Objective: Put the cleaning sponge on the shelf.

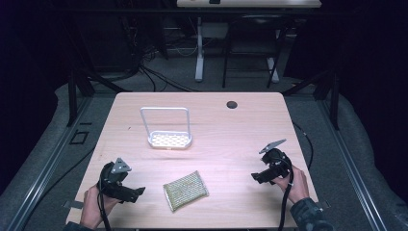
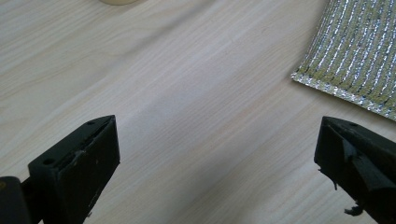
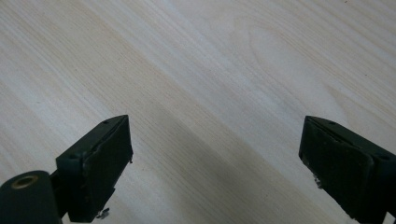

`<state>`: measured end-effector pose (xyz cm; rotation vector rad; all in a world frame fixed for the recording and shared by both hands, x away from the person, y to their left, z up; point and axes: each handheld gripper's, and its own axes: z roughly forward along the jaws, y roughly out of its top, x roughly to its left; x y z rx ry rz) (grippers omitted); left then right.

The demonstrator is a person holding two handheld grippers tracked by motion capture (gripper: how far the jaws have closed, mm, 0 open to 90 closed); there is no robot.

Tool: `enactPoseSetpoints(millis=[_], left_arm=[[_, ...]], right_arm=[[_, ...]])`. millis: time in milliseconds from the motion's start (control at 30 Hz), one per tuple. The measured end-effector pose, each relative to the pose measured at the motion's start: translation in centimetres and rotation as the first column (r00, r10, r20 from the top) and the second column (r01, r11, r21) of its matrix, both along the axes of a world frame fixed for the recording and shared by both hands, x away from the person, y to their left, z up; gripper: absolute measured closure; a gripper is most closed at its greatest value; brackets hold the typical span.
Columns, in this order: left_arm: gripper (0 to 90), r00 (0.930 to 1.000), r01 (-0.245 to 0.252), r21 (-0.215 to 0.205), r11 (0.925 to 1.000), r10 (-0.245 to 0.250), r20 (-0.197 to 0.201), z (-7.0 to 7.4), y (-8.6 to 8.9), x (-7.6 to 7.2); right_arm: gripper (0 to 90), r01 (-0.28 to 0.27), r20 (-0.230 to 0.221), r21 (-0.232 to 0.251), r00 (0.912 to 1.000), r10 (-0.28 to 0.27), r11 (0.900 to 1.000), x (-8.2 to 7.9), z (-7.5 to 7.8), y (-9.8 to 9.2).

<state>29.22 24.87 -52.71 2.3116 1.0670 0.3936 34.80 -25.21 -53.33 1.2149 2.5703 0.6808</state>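
I am looking down on a pale wooden table (image 1: pixel 240 125); a white wire rack (image 1: pixel 167 129) is standing in the upper left part of the tabletop, its tall loop handle upright over a perforated tray, and a small dark round hole (image 1: pixel 232 104) is sitting near the table's far edge, right of centre; nothing is lying between the rack and the grippers, and the wood around both claws is bare. Beyond the table, in the top of the frame, I am seeing a desk's legs and loose cables on a grey floor.

The sponge (image 1: pixel 185 190), a green-and-silver striped pad, is lying flat in the lower centre of the high view, tilted a little; it is resting just to the right of the left gripper (image 1: pixel 137 191), apart from it, and well apart from the right gripper (image 1: pixel 255 177) at the lower right. In the left gripper view the sponge (image 2: pixel 357 51) is occupying the upper right corner, ahead of the right-hand jaw; the jaws are standing spread wide over bare wood. The right gripper (image 3: pixel 215 154) is likewise gaping, pinching nothing.
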Motion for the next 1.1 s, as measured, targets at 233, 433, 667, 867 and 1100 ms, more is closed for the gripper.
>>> enactPoseSetpoints(millis=[233, 433, 667, 867, 1100], left_arm=[[0.0, 0.9997, 0.019, -0.029, 0.9994, -0.018, 0.014, 0.4, -0.4, -0.2], [0.0, 0.9987, 0.050, -0.033, 0.9982, -0.049, 0.010, 0.4, -1.5, -0.4], [0.0, 0.9974, 0.072, -0.068, 0.9951, -0.072, 0.002, 0.5, -2.9, -0.5], [0.0, 0.9923, 0.122, -0.028, 0.9922, -0.122, -0.020, 0.1, -4.6, -0.5], [0.0, 0.9887, 0.146, -0.042, 0.9884, -0.147, -0.028, 0.1, -5.9, -0.5]], right_arm=[[9.5, -0.006, -0.001, -0.005, 1.0000, 0.006, 1.000, 0.0, 0.0, 0.1], [9.5, -0.015, -0.002, -0.007, 0.9999, 0.015, 1.000, 0.0, 0.0, 0.2], [9.8, -0.037, 0.007, -0.008, 0.9993, 0.037, 0.999, -0.1, 0.1, 0.5], [10.0, -0.043, 0.009, -0.011, 0.9990, 0.043, 0.999, -0.2, 0.2, 0.7], [10.2, -0.047, 0.002, -0.011, 0.9989, 0.047, 0.999, -0.1, 0.2, 0.6]])
